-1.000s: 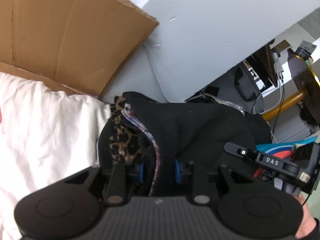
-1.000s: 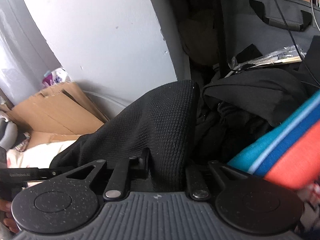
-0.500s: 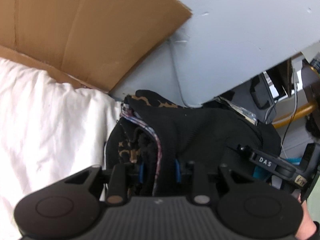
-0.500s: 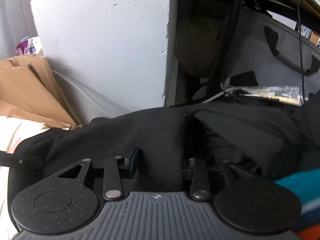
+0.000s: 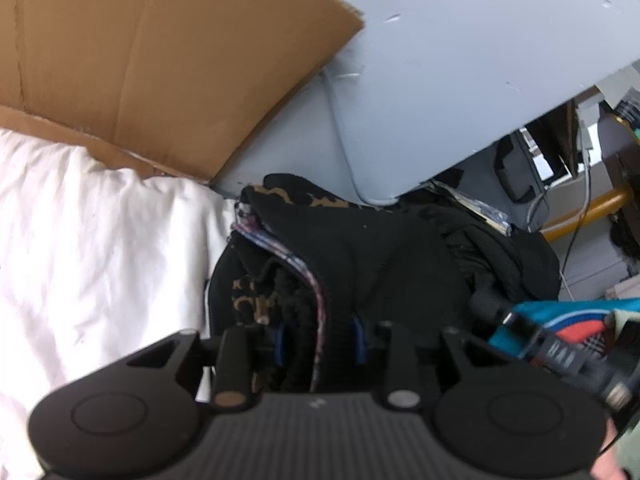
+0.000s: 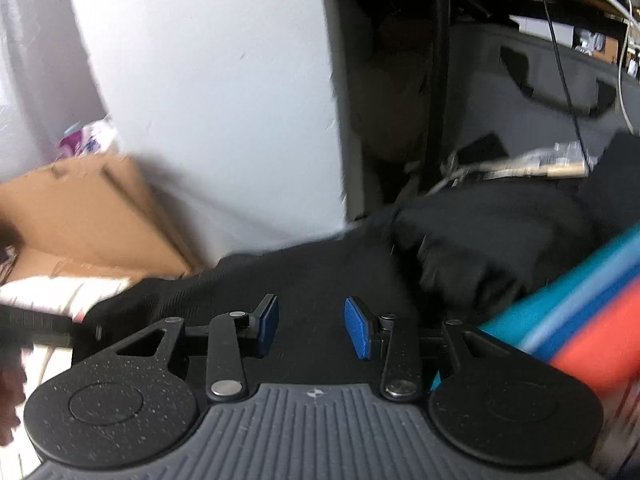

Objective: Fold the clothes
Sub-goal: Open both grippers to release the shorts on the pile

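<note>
A black knit garment (image 5: 380, 264) with a leopard-print lining (image 5: 252, 300) hangs bunched at the edge of a white sheet (image 5: 92, 248). My left gripper (image 5: 319, 340) is shut on a fold of it, and cloth fills the gap between the blue pads. In the right wrist view the same black garment (image 6: 320, 272) lies spread beyond my right gripper (image 6: 312, 330). That gripper is open, both blue pads (image 6: 360, 332) are bare, and nothing sits between them.
Brown cardboard (image 5: 160, 60) and a grey panel (image 5: 460, 60) stand behind the sheet. More dark clothes (image 6: 480, 248) are piled to the right. A teal, blue and red striped cloth (image 6: 580, 312) lies at the near right. Cables and a dark bag (image 6: 560, 80) sit behind.
My right gripper has let go of the black garment and its pads have spread apart. The left gripper keeps its hold and has moved slightly closer to the pile.
</note>
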### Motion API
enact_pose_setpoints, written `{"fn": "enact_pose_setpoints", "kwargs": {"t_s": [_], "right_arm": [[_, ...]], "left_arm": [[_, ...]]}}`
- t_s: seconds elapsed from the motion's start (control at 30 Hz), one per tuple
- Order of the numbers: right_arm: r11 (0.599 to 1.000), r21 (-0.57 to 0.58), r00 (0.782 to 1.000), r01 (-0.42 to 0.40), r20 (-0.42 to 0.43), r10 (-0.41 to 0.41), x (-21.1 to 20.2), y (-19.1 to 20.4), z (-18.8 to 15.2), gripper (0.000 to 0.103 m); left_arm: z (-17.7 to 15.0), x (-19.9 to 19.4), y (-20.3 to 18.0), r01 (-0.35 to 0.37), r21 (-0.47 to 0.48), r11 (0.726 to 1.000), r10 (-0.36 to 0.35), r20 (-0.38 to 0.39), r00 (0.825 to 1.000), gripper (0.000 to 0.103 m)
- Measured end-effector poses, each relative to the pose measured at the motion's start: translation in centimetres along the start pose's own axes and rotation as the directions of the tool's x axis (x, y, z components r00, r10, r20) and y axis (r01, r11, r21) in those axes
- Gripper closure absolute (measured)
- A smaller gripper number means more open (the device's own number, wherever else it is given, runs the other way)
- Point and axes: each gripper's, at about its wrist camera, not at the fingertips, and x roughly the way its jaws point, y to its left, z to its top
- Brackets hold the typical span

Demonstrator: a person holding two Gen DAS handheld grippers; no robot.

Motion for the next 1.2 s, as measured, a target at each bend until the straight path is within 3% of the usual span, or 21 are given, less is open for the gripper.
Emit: {"fn": "enact_pose_setpoints", "kwargs": {"t_s": [0.23, 0.43, 0.53, 0.6, 0.63, 0.77, 0.87, 0.93, 0.97, 1.0, 1.2], "right_arm": [[1.000, 0.028, 0.995, 0.003, -0.099, 0.000, 0.9, 0.6, -5.8, 0.059], [0.993, 0.116, 0.994, 0.015, -0.105, -0.003, -0.1, 0.9, -7.7, 0.059], [0.993, 0.119, 0.995, 0.023, -0.094, -0.012, -0.8, 1.7, -8.1, 0.059], [0.992, 0.122, 0.997, 0.017, -0.074, -0.007, -1.3, 2.4, -8.3, 0.059], [0.992, 0.124, 0.998, 0.013, -0.064, -0.005, -1.5, 2.8, -8.4, 0.059], [0.992, 0.129, 1.000, 0.003, -0.030, 0.001, -2.3, 4.0, -8.6, 0.059], [0.992, 0.122, 1.000, 0.000, -0.008, 0.001, -3.1, 4.6, -9.0, 0.059], [0.993, 0.119, 1.000, 0.001, 0.002, -0.001, -3.8, 4.4, -9.4, 0.059], [0.992, 0.122, 1.000, 0.002, 0.005, -0.002, -4.0, 4.3, -9.4, 0.059], [0.992, 0.126, 1.000, 0.002, 0.009, -0.003, -4.2, 4.2, -9.4, 0.059], [0.991, 0.131, 0.999, 0.024, 0.018, -0.027, -5.1, 2.9, -9.7, 0.059]], "left_arm": [[0.7, -0.1, 0.3, 0.009, 0.019, 1.000, -0.009, 0.004, 1.000, 0.060], [1.9, 1.5, 1.2, 0.039, -0.070, 0.997, -0.035, 0.066, 0.997, 0.061], [2.7, 2.0, 1.8, 0.060, -0.120, 0.991, -0.049, 0.094, 0.994, 0.070], [3.4, 2.0, 2.2, 0.067, -0.142, 0.988, -0.051, 0.113, 0.992, 0.090], [3.7, 2.0, 2.4, 0.068, -0.150, 0.986, -0.050, 0.123, 0.991, 0.095], [5.2, 1.7, 2.4, 0.001, -0.120, 0.993, 0.017, 0.147, 0.989, 0.095], [5.7, 1.3, 1.5, -0.058, -0.063, 0.996, 0.066, 0.142, 0.988, 0.089], [5.7, 0.7, 1.1, -0.097, -0.028, 0.995, 0.100, 0.137, 0.986, 0.074], [5.7, 0.3, 0.9, -0.116, -0.010, 0.993, 0.117, 0.139, 0.983, 0.059], [5.6, -0.2, 0.8, -0.132, 0.003, 0.991, 0.130, 0.151, 0.980, 0.054], [4.0, -3.0, -1.1, -0.146, 0.083, 0.986, 0.130, 0.174, 0.976, 0.055]]}}
